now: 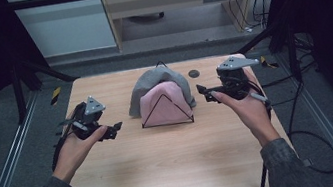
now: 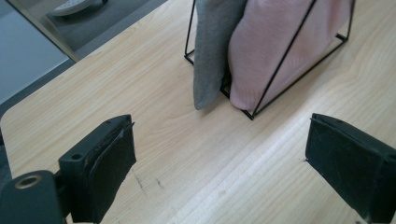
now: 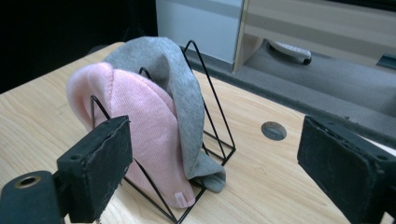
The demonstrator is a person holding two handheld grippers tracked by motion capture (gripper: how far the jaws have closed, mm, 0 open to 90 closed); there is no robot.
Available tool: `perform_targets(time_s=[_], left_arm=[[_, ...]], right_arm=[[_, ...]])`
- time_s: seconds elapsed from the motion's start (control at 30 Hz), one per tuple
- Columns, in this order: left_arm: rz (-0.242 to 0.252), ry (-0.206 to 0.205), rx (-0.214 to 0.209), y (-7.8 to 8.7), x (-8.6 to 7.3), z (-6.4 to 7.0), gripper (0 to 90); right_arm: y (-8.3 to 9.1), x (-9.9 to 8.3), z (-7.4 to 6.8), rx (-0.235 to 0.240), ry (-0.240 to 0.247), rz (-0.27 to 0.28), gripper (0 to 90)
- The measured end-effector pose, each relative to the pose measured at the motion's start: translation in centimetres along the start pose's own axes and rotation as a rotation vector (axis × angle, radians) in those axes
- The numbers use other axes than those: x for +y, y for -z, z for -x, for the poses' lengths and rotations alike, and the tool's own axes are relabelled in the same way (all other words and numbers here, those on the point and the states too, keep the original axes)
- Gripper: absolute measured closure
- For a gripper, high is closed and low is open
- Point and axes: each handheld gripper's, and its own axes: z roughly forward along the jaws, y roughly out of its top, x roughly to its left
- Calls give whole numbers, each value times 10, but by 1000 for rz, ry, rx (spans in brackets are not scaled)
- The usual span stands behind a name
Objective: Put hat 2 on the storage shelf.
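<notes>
High view, left to right. Left gripper [image 1: 110, 131] sits left of centre in the frame, held in the person's left hand [image 1: 76, 149], above the wooden table [image 1: 165, 164]. In the left gripper view its jaws stand wide apart with nothing between them: released. They frame bare tabletop at the bottom of that frame, with the rack's lower corner just beyond.

Centre of the high view: black wire rack [image 1: 165, 110], triangular in outline, standing on the table. Two knit beanies hang on it. Pink beanie [image 1: 163, 104] is on the near side; grey beanie [image 1: 152, 83] is behind it and drapes lower on the frame's left side. In the left gripper view the grey beanie [image 2: 212, 51] and pink beanie [image 2: 275, 46] sit side by side at upper centre, touching, wire frame [image 2: 280, 60] crossing the pink one. Both grippers are apart from the rack.

Small dark round hole [image 1: 193, 73] in the tabletop, upper right of the rack; possibly a cable port, too small to confirm.

Right gripper [image 1: 203, 92] sits right of centre, in the right hand [image 1: 248, 108], pointing toward the rack. In the right gripper view its jaws are spread wide, empty: released. Between them, pink beanie [image 3: 135, 126] at left centre, grey beanie [image 3: 182, 93] over it, rack [image 3: 215, 126] upright.
</notes>
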Motion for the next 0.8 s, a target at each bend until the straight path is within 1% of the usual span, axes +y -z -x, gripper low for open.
perform_targets(time_s=[0.03,0.07,0.1,0.13,0.2,0.23,0.27,0.3,0.33,0.37,0.43,0.47,0.5,0.57,0.6,0.67,0.7,0.73,0.77,0.8], left_arm=[[-3,-15,6,2,-1,2,76],[-9,-19,3,3,-4,6,76],[-14,-21,0,4,-5,7,74],[-20,-33,-1,4,-7,10,72],[-27,-44,-7,5,-11,14,67],[-25,-56,-18,5,-13,17,67],[-24,-57,-38,5,-15,19,67],[-18,-69,-45,5,-18,21,66],[-13,-71,-49,5,-20,23,66],[-18,-79,-53,5,-23,24,65],[-10,-68,-60,1,-29,29,63],[-15,-74,-68,0,-32,30,63],[-17,-71,-69,-2,-34,33,63],[-30,-89,-66,-5,-38,35,63],[-39,-91,-65,-6,-40,36,64],[-48,-79,-77,-10,-44,37,64],[-55,-81,-80,-12,-47,37,63],[-63,-73,-71,-16,-51,37,63],[-65,-69,-72,-18,-54,36,63],[-68,-52,-73,-22,-59,36,63]], right_arm=[[2,1,0,3,4,6,88],[3,1,-1,8,4,12,80],[5,0,-1,15,13,7,72],[5,-1,-2,18,18,2,66],[7,-4,-4,19,30,-9,66],[7,-6,-5,25,30,-11,65],[8,-9,-7,33,40,-19,63],[8,-12,-8,35,45,-24,63],[9,-17,-10,39,51,-33,63],[9,-20,-10,44,54,-38,63],[8,-30,-12,54,57,-57,63],[6,-35,-12,59,55,-67,63],[4,-40,-13,61,56,-78,64],[2,-48,-13,60,52,-96,70],[0,-53,-13,58,51,-103,75],[-3,-64,-14,63,42,-125,87],[-4,-68,-15,67,37,-132,91],[-6,-73,-16,73,37,-143,91],[-7,-81,-17,90,21,-146,90],[-8,-85,-18,101,15,-147,88]])
